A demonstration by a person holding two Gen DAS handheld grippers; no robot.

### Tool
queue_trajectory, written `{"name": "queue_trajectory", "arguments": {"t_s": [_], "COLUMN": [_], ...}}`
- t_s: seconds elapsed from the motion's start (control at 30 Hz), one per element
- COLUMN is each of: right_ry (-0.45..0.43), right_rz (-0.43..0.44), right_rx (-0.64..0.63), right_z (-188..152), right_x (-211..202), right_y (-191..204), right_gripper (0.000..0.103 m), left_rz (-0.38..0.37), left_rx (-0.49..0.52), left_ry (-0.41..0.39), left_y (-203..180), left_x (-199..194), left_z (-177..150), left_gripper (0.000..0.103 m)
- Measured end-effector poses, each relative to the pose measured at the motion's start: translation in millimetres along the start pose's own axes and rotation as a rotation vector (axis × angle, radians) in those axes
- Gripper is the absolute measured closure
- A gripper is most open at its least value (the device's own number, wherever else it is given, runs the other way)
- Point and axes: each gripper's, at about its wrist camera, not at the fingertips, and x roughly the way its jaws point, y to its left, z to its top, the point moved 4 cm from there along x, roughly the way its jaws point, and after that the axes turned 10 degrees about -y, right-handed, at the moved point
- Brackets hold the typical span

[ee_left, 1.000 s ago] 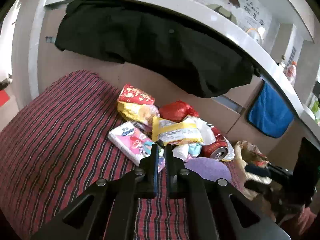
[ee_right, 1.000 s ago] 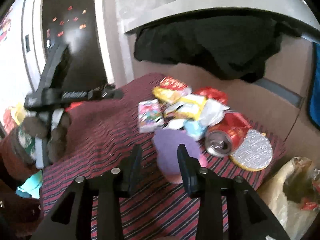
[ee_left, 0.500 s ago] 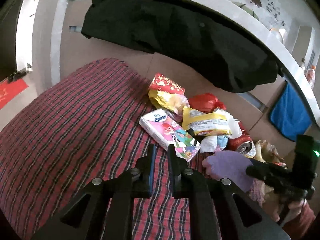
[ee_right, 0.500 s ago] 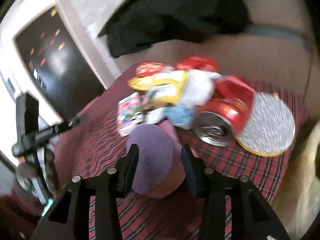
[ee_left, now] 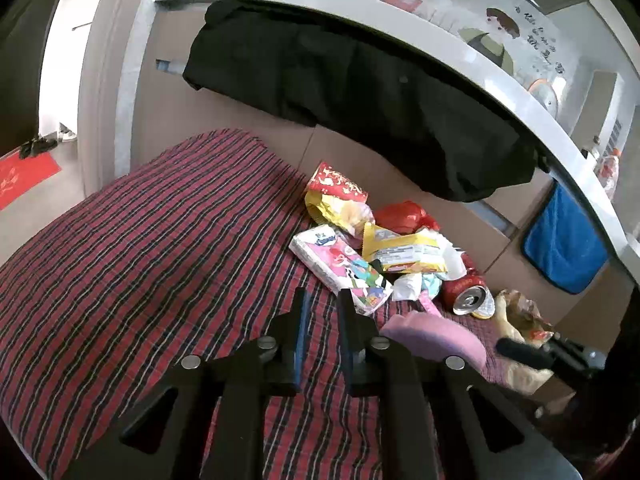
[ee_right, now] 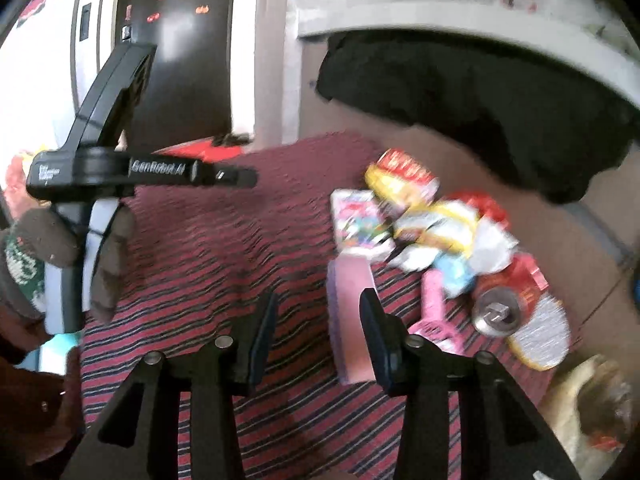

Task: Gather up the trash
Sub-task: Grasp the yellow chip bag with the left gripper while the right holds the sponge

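Note:
A heap of trash lies on the red striped cloth point(ee_left: 140, 280): a tissue pack point(ee_left: 340, 266), a yellow wrapper point(ee_left: 404, 250), a red and yellow packet point(ee_left: 334, 194), a red can point(ee_left: 466, 294). A pink and purple dustpan point(ee_left: 432, 336) stands on edge beside the heap. My left gripper point(ee_left: 322, 308) is nearly shut and empty, just left of the tissue pack. My right gripper point(ee_right: 318, 314) is open; the dustpan point(ee_right: 350, 320) leans against its right finger, not clamped. The heap point(ee_right: 424, 224) lies beyond it.
A black garment point(ee_left: 360, 92) hangs from a white rail above a brown panel. A blue cloth point(ee_left: 560, 244) hangs at right. A yellowish bag point(ee_right: 596, 408) sits off the cloth's right end. A silver disc point(ee_right: 546, 330) lies by the can point(ee_right: 502, 306).
The right gripper has opened wider and swung left; the dustpan now stands on edge by its right finger. The left gripper has drawn back slightly from the heap.

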Motion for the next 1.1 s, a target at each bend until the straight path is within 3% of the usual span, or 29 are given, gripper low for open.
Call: {"name": "queue_trajectory", "arguments": {"t_s": [0.13,0.27,0.43,0.6,0.7,0.87,0.97,1.03,1.1], "right_ry": [0.034,0.041,0.056,0.108,0.076,-0.02,-0.045,-0.048,-0.049], "right_rz": [-0.037,-0.051,0.027,0.047,0.049,-0.048,-0.09,-0.103,-0.116], "right_rx": [0.0,0.084,0.234,0.208,0.222,0.228,0.272,0.293,0.308], "right_z": [-4,-12,-22,-29,-28,-20,-22,-28,-35], "right_x": [5,7,22,51,48,14,-5,-12,-17], "right_y": [-15,-40,-61,-56,-59,-83,-105,-115,-123], "right_gripper": [0.063,0.063,0.062,0.063,0.075,0.075,0.075,0.075,0.075], "left_rz": [-0.009,0.003,0.002,-0.004,0.012,-0.005,0.031,0.036,-0.031], "left_rx": [-0.012,-0.019,-0.02,0.001,0.004,-0.036,-0.088,-0.056,0.05], "left_ry": [0.008,0.028,0.065,0.07,0.081,0.151,0.166,0.143,0.122], "left_y": [1,4,1,-9,-14,-31,-37,-48,-71], "left_x": [3,11,25,33,40,70,93,104,115], "left_z": [-2,-8,-14,-13,-13,-21,-19,-8,3], "left_gripper": [0.083,0.083,0.083,0.083,0.082,0.082,0.082,0.081,0.08]}}
